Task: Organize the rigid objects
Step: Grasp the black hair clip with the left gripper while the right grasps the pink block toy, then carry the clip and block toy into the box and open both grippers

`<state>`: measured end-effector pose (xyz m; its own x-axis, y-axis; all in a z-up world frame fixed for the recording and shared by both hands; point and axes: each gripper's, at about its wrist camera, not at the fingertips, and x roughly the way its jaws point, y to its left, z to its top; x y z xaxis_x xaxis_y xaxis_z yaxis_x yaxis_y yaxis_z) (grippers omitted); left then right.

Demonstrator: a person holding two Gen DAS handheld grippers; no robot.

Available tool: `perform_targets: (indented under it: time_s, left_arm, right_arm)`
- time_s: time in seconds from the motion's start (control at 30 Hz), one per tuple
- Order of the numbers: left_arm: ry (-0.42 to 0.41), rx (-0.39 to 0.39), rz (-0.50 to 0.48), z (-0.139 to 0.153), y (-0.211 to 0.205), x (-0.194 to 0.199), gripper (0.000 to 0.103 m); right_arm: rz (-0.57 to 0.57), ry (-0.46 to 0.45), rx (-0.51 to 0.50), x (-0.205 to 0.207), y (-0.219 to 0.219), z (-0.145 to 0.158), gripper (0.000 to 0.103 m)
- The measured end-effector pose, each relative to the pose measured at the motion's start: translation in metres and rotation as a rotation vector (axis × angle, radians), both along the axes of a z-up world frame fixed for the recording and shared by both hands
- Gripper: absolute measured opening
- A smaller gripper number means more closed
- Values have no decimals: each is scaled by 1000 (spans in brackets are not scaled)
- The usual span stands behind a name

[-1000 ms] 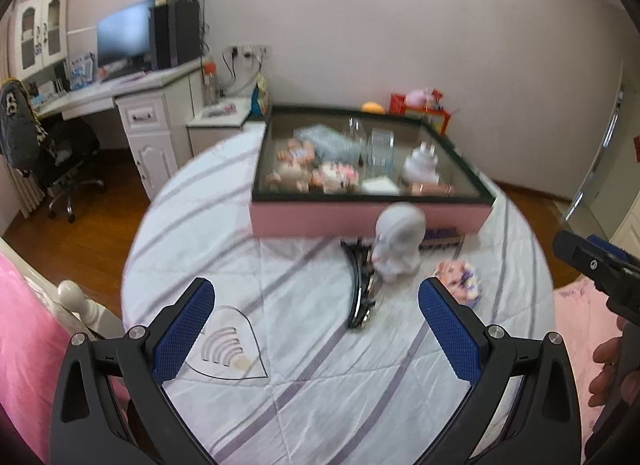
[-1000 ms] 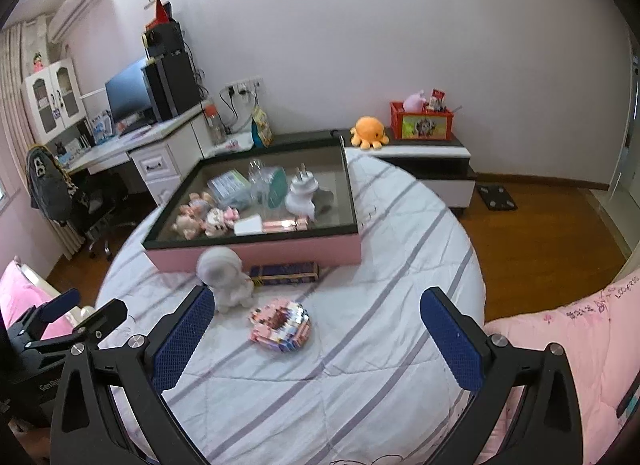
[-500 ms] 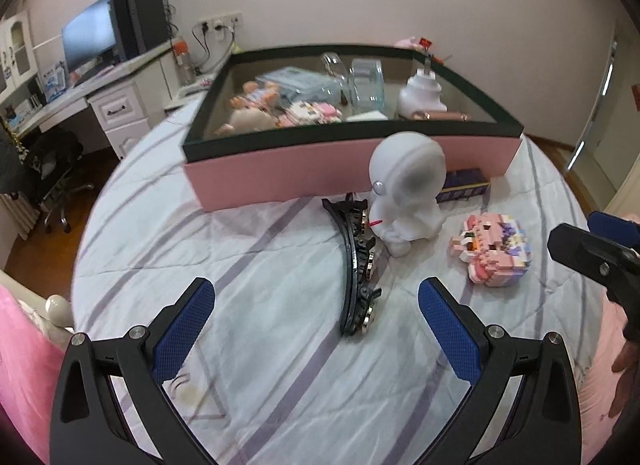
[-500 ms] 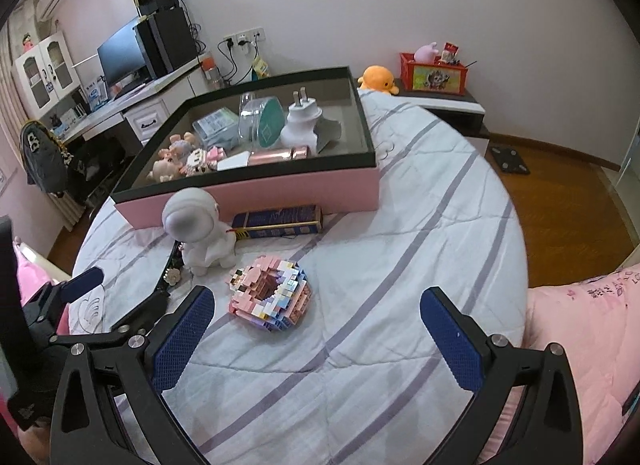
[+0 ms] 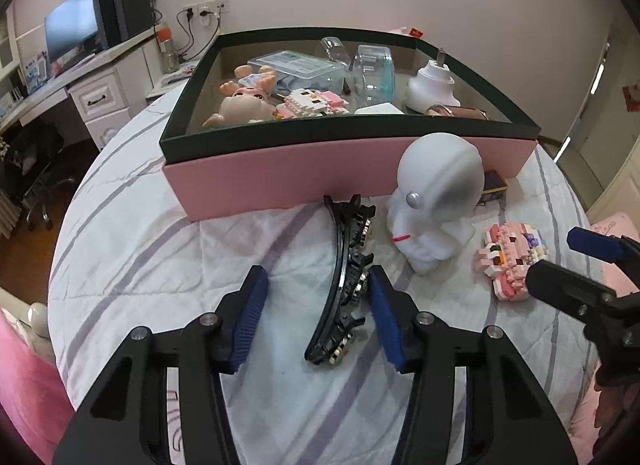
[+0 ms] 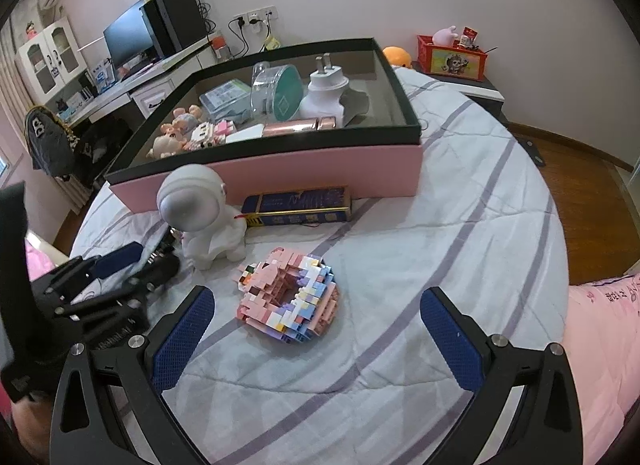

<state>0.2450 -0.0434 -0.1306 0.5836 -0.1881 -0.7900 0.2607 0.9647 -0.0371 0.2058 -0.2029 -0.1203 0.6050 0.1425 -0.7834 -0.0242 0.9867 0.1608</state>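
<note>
A black jewelled hair clip lies on the striped bedspread between the fingers of my left gripper, which is partly closed around it; the right pad is close to the clip, the left pad apart from it. A white astronaut figure stands just right of the clip, in front of the pink box. A pink brick donut lies ahead of my open, empty right gripper. A dark blue flat box lies against the pink box's wall.
The pink box with a dark rim holds dolls, a brick toy, clear containers, a white plug and a rose-gold tube. A desk with a monitor stands at the back left. A red crate sits on a low cabinet behind.
My left gripper has moved forward and down over the hair clip and its fingers have narrowed around it. My right gripper has moved closer to the brick donut.
</note>
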Motion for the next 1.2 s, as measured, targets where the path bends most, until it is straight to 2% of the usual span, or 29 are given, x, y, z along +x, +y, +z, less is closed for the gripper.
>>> perform_targets:
  time_s: [0.07, 0.17, 0.27, 0.37, 0.4, 0.43, 0.5, 0.53, 0.77, 1.2]
  left_arm:
    - [-8, 22, 1, -1, -5, 4, 60]
    - [-17, 39, -11, -2, -11, 6, 58]
    - [-15, 10, -11, -1, -9, 5, 41]
    - [-5, -33, 4, 1, 2, 2, 24]
    - [-2, -45, 8, 1, 5, 1, 18]
    - [3, -61, 13, 2, 9, 1, 18]
    - [5, -77, 24, 2, 15, -2, 18]
    - [1, -76, 30, 2, 17, -4, 18]
    - [-12, -94, 50, 7, 24, -14, 18]
    - [-58, -116, 70, 32, 37, -28, 18]
  right_arm:
    - [-2, 2, 2, 1, 2, -2, 103]
    - [5, 0, -17, 3, 7, -5, 103]
    - [8, 4, -44, 7, 13, -13, 103]
    - [5, -3, -77, 9, 18, -20, 96]
    - [5, -12, -99, 9, 20, -21, 90]
    - [6, -24, -117, 8, 22, -21, 87]
    - [6, -37, -120, 5, 21, -19, 64]
    - [7, -40, -118, 4, 20, -18, 63]
    - [24, -43, -83, -3, 13, -13, 63]
    - [42, -78, -48, -13, 9, 9, 63]
